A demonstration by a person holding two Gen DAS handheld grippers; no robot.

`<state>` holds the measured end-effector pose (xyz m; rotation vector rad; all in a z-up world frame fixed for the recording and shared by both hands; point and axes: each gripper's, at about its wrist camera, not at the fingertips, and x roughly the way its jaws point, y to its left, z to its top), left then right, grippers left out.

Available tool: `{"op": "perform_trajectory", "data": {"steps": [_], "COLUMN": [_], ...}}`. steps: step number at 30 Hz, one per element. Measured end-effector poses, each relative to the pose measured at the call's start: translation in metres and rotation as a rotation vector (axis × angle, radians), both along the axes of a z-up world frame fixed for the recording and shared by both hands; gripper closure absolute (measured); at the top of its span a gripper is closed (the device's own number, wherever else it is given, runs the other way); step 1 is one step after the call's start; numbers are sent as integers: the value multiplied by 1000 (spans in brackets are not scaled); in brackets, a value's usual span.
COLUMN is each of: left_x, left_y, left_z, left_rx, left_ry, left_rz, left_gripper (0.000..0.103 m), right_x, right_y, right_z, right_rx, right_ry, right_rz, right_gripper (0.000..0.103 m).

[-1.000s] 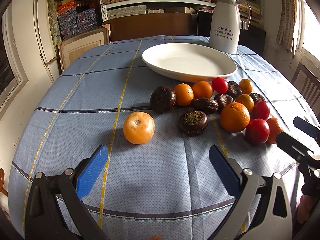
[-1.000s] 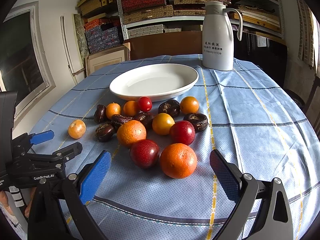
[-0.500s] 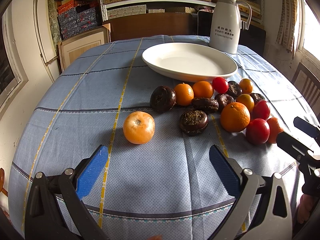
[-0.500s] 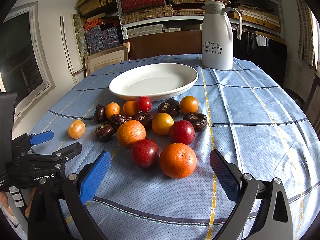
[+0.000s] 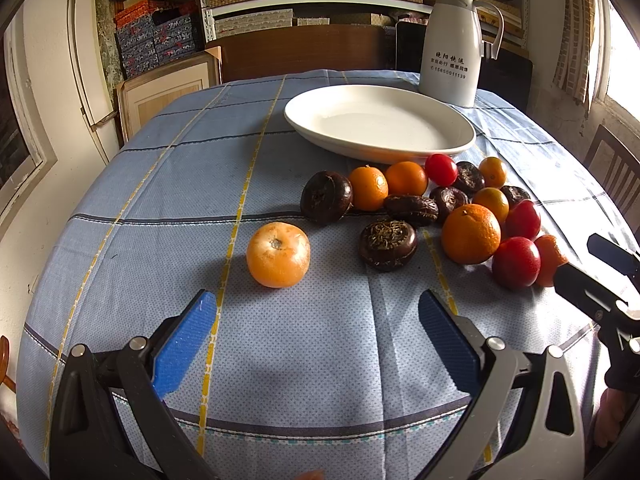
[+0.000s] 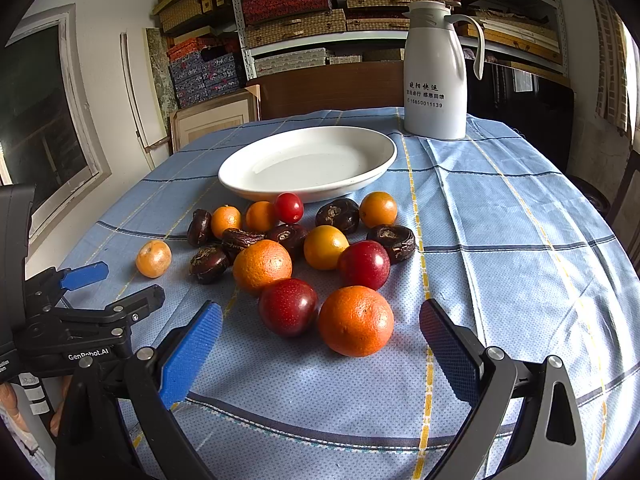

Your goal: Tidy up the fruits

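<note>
Both the left gripper (image 5: 316, 332) and right gripper (image 6: 320, 344) gaped wide and held nothing above the cloth (image 5: 160, 184), while the fruits (image 6: 300, 248) lay clustered just before the bare white plate (image 6: 308, 164), one mandarin (image 5: 278, 255) apart.

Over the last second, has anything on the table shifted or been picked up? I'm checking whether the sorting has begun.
Nothing has visibly changed. Both tools, the left tool and the right tool, remain open and empty above the tablecloth. The lone orange, the fruit cluster, the empty white plate and the white jug all sit where they were.
</note>
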<state>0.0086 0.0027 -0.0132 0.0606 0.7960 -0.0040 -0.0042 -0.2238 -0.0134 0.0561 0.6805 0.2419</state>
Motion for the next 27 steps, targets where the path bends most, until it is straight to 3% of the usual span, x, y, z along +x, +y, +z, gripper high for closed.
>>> {"op": "perform_trajectory", "data": {"steps": [19,27], "left_x": [1,26], "left_y": [1,23], "left_z": [-2,-20], "left_rx": [-6,-101], "left_ry": [11,161], "left_rz": [1,62], "left_gripper": [4,4], "right_x": [-1,1], "right_y": [3,-5], "right_z": [-2,-8], "right_rx": [6,30], "right_ry": [1,54], "right_rz": [15,30], "right_gripper": [3,3]}}
